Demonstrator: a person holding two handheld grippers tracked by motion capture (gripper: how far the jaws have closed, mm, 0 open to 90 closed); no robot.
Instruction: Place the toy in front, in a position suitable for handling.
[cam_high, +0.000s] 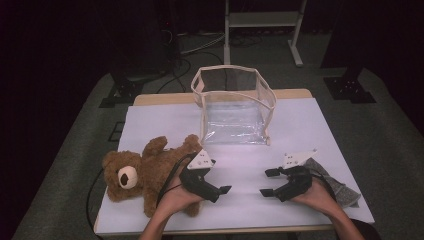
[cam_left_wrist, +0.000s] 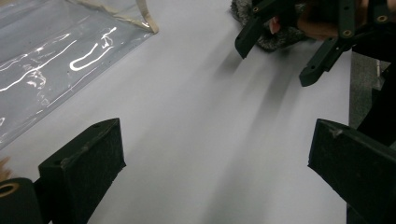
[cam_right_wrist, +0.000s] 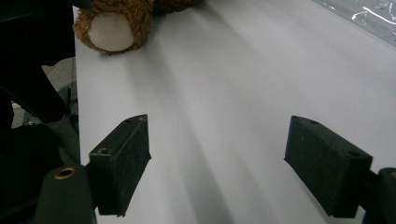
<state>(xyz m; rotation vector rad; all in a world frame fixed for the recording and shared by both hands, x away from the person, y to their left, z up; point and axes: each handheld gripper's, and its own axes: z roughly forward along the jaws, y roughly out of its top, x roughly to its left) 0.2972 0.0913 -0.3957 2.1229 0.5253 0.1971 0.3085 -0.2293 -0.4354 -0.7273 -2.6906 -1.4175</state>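
We hold both claws spread and empty over the worktop (cam_high: 310, 125): the teddy bear (cam_high: 145, 175) lies just left of our left claw (cam_high: 222, 192), long axis across the worktop, well apart from the right claw (cam_high: 267, 182).

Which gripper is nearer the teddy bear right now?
Left. The left gripper sits right beside the teddy bear; the right gripper is farther off, across the table.

Your brown teddy bear (cam_high: 145, 172) has a cream muzzle. The table (cam_high: 320, 130) is plain white, the clear pouch (cam_high: 235, 107) has beige trim, the cloth (cam_high: 340, 187) is grey, and both grippers are black.
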